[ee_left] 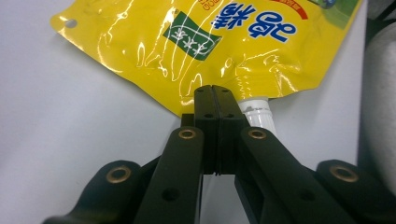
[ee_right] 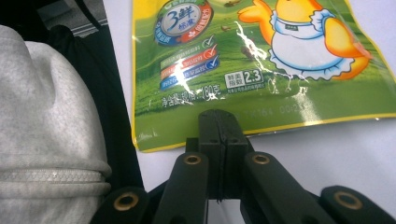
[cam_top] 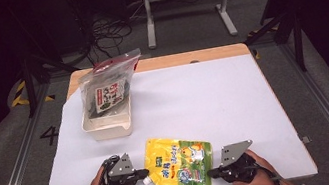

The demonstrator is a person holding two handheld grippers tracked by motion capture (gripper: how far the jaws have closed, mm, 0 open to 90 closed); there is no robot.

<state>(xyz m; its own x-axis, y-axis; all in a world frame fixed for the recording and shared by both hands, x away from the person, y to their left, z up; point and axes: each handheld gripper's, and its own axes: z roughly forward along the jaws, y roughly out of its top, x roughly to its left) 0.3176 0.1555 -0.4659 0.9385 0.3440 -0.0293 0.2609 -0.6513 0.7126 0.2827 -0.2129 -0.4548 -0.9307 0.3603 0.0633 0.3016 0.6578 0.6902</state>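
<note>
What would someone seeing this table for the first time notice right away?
The glossy yellow spouted pouch with a cartoon duck lies flat at the near edge of the white table, framed by the left gripper at its white spout end and the right gripper at its bottom edge, both with jaws shut. Farther back on the left, a clear zip bag stands in a cream plastic tub.

A white sheet (cam_top: 214, 99) covers a light wooden table (cam_top: 172, 60). Toward ten o'clock on it sits a shallow cream plastic tub (cam_top: 107, 125), and a clear zip-top bag (cam_top: 107, 87) with a dark printed packet inside leans upright in it. Beyond, at twelve o'clock, a grey metal stand (cam_top: 185, 3) stands on the floor, with black cables (cam_top: 109, 33) tangled at eleven.
</note>
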